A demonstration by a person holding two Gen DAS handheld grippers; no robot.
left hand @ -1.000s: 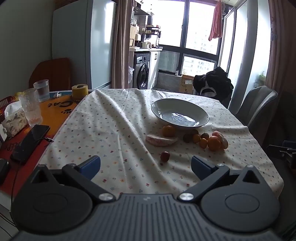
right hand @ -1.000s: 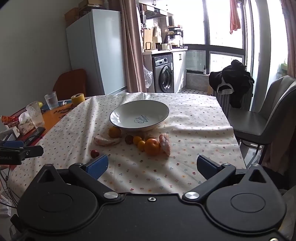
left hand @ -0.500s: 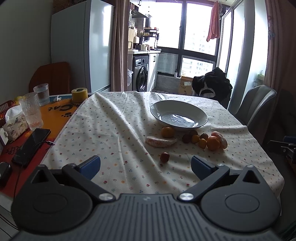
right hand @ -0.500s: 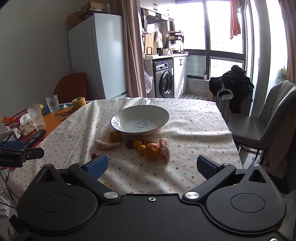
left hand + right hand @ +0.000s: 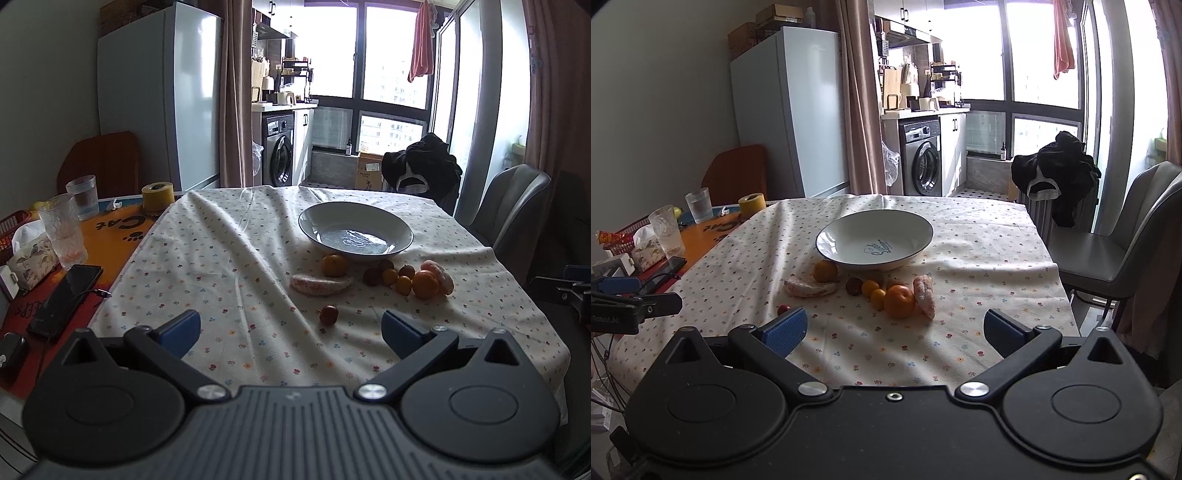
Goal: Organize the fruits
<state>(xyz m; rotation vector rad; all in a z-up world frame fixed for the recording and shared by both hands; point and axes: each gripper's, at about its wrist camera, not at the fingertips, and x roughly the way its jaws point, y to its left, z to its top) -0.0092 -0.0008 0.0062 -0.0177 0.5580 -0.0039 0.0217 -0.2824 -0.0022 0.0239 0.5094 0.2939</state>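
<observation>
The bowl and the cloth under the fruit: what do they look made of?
The bowl looks like glazed ceramic: glossy white, window glare on its wall, a dark rim line and a printed mark inside. The cloth looks like soft matte woven fabric, likely cotton: it folds into ridges and drapes over the table edge.

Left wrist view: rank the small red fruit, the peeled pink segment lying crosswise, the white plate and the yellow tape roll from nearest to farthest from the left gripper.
1. Small red fruit, alone on the cloth just ahead of the left gripper.
2. Peeled pink segment, behind the red fruit.
3. White plate, beyond the fruit cluster, slightly right.
4. Yellow tape roll, far left, on the orange mat.
</observation>
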